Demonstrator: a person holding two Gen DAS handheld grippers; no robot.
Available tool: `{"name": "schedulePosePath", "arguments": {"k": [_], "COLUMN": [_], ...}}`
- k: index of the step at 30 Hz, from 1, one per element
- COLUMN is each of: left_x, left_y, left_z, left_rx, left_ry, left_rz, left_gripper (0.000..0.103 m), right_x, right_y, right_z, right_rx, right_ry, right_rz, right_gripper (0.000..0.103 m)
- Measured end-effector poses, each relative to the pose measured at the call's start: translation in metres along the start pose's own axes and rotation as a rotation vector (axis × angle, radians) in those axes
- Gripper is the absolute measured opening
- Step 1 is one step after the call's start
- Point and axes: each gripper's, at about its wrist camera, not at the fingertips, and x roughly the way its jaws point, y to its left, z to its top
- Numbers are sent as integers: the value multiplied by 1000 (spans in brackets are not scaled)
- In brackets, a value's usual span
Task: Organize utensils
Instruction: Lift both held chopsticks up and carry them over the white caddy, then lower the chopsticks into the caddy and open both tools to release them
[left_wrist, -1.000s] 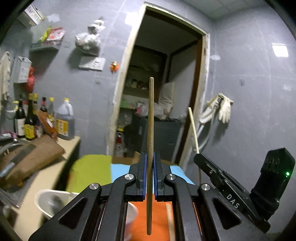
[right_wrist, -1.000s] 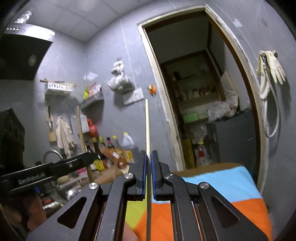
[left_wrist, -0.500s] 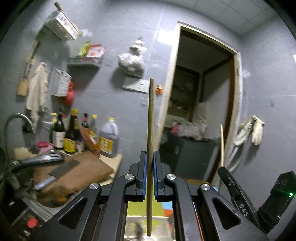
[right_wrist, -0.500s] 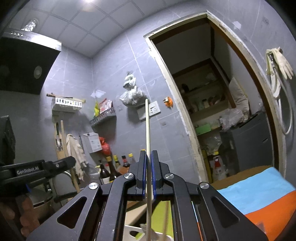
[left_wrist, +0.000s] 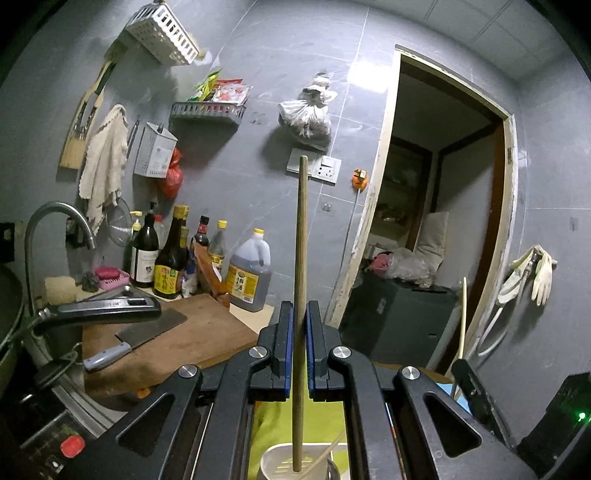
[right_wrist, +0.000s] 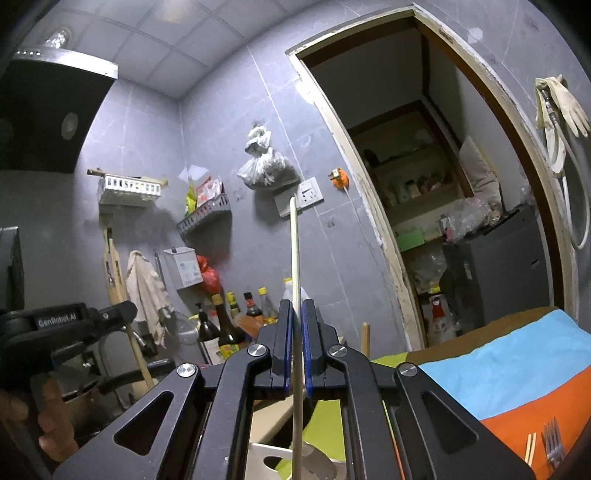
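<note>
Sink (left_wrist: 55, 229) and holder (left_wrist: 280, 461) came into view; chopstick (left_wrist: 301, 258) stays clamped.

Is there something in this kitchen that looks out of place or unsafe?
Yes. A cleaver lies loose on the wooden cutting board, its handle toward the sink edge, not stored. Also, a fork and a pair of chopsticks still lie on the orange cloth.

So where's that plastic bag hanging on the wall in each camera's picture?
Left wrist view: the hanging bag sits top centre, just above the dark chopstick.
Right wrist view: the hanging bag sits upper centre, left of the pale chopstick.
Shared landmark: the white wall socket just below the bag.
</note>
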Motion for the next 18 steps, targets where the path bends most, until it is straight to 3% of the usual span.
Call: {"name": "schedulePosePath", "arguments": {"k": [8,18], "left_x": [10,24], "left_y": [-6,-10], "left_z": [-13,-39], "left_rx": [17,15], "left_ry": [53,125], "left_rz": [17,-3], "left_gripper": [4,4], "right_x": [-2,-2], "right_y": [-7,2], "right_z": [-11,-28], "right_rx": [20,-62], "right_ry": [-14,-32], "right_rz": [-42,-127], "right_gripper": [3,3]}}
